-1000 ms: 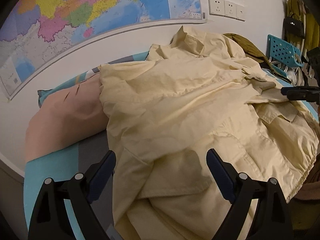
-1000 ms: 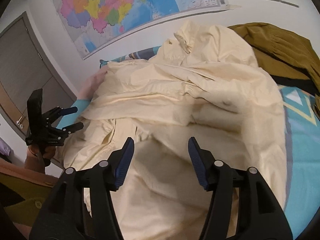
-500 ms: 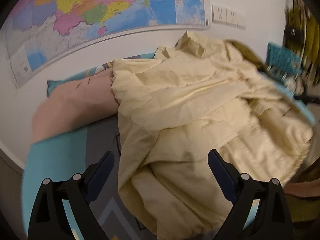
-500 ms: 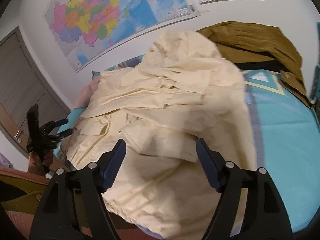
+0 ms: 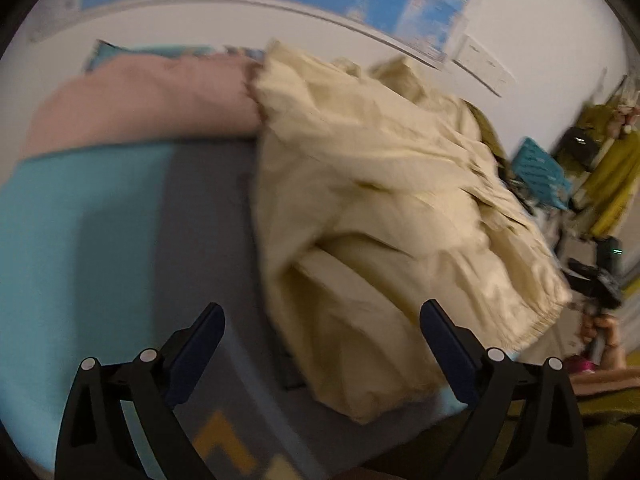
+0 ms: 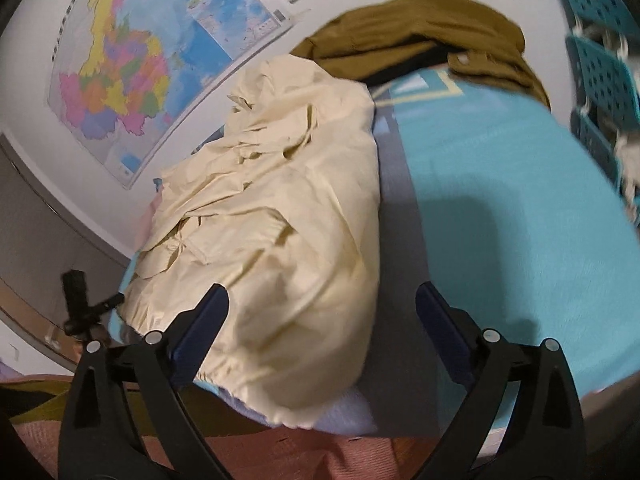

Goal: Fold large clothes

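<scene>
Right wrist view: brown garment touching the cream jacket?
Yes, the brown garment meets the cream jacket at its far end by the wall.

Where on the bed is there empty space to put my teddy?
Two bare patches: the turquoise bedspread between the crumpled cream jacket and the blue plastic crates, and the grey and turquoise part below the pink pillow. The middle is crowded; a brown jacket fills the far end.
</scene>
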A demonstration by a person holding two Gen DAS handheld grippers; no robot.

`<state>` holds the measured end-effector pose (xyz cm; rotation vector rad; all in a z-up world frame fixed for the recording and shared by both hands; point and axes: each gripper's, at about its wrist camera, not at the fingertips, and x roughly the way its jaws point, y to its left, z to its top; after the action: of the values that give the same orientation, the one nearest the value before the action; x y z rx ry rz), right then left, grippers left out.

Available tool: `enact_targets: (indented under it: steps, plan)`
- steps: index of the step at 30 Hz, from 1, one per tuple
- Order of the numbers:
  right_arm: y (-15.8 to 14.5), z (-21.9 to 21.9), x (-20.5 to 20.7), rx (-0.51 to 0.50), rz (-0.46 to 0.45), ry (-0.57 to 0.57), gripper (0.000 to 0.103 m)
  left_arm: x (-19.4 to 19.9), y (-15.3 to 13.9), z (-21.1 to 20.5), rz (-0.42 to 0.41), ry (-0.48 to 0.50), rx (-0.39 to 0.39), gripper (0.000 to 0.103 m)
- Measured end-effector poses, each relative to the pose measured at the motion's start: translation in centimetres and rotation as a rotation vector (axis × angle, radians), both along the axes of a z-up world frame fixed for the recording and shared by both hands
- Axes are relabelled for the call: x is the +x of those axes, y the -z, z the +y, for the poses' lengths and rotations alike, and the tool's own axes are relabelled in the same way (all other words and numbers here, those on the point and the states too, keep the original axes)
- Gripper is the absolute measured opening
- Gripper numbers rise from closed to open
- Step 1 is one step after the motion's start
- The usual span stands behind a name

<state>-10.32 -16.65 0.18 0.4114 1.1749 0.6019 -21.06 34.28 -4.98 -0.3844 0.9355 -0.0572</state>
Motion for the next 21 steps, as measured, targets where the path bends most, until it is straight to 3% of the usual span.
enact_targets:
  steps: [6, 16, 19, 21]
  plan:
    - [-0.1, -0.1, -1.0, 0.044, 0.004, -0.016, 0.095, -0.2, 1.1, -2.0, 0.017, 0.064, -0.051, 0.096]
    - [-0.1, 3.8, -2.4, 0.108, 0.006, -0.167, 0.096, 1.5, 1.4, -3.7, 0.010, 0.128, -0.173, 0.096]
    - [0.1, 4.7, -2.5, 0.163, 0.016, -0.199, 0.087, 2.1, 1.5, -4.0, 0.005, 0.124, -0.190, 0.096]
    - [0.3, 5.2, -2.3, 0.145, 0.021, -0.200, 0.069, 2.6, 1.5, -4.2, 0.007, 0.109, -0.190, 0.095]
